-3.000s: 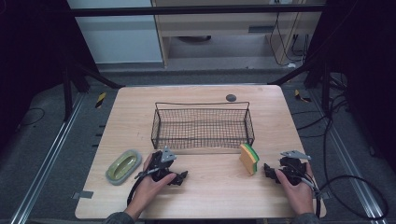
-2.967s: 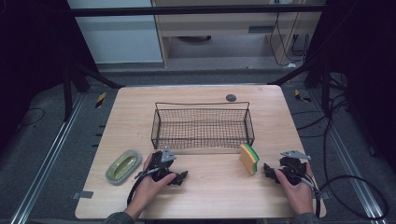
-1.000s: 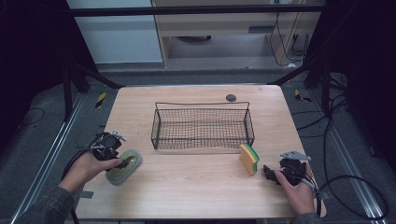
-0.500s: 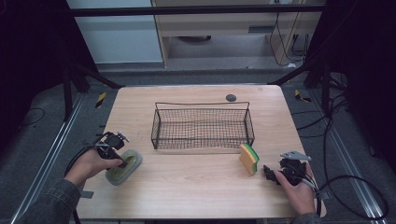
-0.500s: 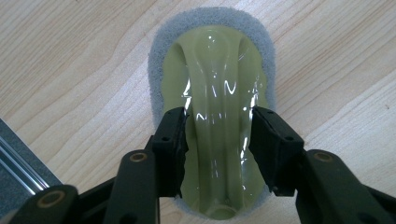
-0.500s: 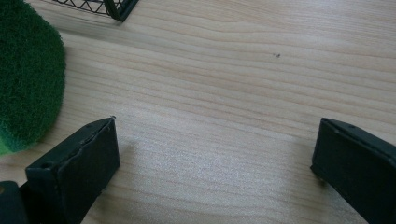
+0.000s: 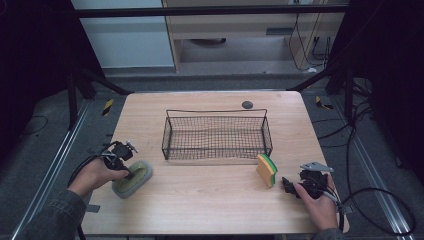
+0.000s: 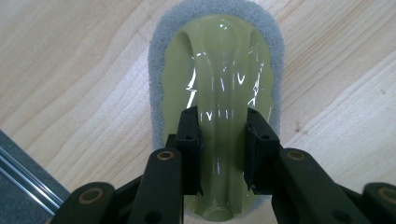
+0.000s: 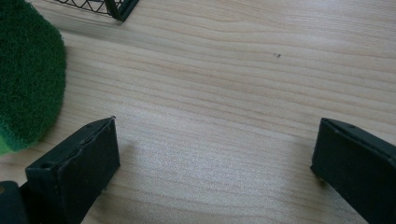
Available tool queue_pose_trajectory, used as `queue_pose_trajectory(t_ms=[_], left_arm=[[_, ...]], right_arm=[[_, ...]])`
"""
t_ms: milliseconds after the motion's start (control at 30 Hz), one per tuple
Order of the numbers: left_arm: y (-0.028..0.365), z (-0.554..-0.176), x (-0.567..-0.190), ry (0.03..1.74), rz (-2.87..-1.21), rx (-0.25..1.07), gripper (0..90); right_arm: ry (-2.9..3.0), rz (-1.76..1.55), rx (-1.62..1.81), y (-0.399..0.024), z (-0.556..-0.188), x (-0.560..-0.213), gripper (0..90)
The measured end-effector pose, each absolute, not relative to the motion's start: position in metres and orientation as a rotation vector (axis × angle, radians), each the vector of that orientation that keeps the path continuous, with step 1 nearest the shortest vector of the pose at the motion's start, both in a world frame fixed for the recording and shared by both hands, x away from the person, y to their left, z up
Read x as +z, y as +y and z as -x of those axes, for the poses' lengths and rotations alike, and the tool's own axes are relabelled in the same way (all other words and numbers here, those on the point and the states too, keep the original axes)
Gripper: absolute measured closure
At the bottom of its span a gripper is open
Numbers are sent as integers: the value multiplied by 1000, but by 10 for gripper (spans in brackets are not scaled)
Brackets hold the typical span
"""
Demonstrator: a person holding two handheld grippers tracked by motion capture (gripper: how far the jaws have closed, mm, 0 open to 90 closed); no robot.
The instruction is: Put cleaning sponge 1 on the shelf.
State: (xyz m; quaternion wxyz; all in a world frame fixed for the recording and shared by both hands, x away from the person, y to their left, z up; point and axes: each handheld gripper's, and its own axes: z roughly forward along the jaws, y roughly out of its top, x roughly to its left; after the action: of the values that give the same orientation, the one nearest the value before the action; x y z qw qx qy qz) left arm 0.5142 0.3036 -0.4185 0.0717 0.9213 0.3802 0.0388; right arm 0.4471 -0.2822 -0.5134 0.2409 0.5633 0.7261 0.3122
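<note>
1. Our left hand-held gripper [image 8: 219, 140] has just been closing, and its jaws now pinch the raised ridge of the pale green plastic scrubber with a grey pad base [image 8: 217, 93], which lies at about 8 o'clock on the light wooden table [image 7: 210, 200].
2. We check that both pads sit squarely on the slippery ridge before lifting straight up.
3. We judge that the black wire mesh basket [image 7: 217, 132], near 12 o'clock, is the target, so we clear its rim.
4. Our right hand-held gripper [image 9: 210, 163] stands wide and empty at 4 o'clock beside the yellow and green sponge [image 7: 267, 170].
</note>
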Motion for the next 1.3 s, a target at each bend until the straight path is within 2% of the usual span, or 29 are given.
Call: queue_pose_trajectory(t_ms=[167, 533, 867, 1300], left_arm=[[299, -508, -398, 1041, -2773, 139, 706], [269, -498, -343, 749, -2793, 274, 706], [241, -511, -318, 602, -2805, 373, 707], [208, -532, -303, 482, -2834, 488, 707]], right_arm=[[1987, -1541, 854, -282, -447, -513, 9], [1989, -1537, 854, -282, -447, -513, 9], [1995, -1531, 854, -283, -448, -514, 9], [1999, -1524, 853, -283, -448, -514, 9]])
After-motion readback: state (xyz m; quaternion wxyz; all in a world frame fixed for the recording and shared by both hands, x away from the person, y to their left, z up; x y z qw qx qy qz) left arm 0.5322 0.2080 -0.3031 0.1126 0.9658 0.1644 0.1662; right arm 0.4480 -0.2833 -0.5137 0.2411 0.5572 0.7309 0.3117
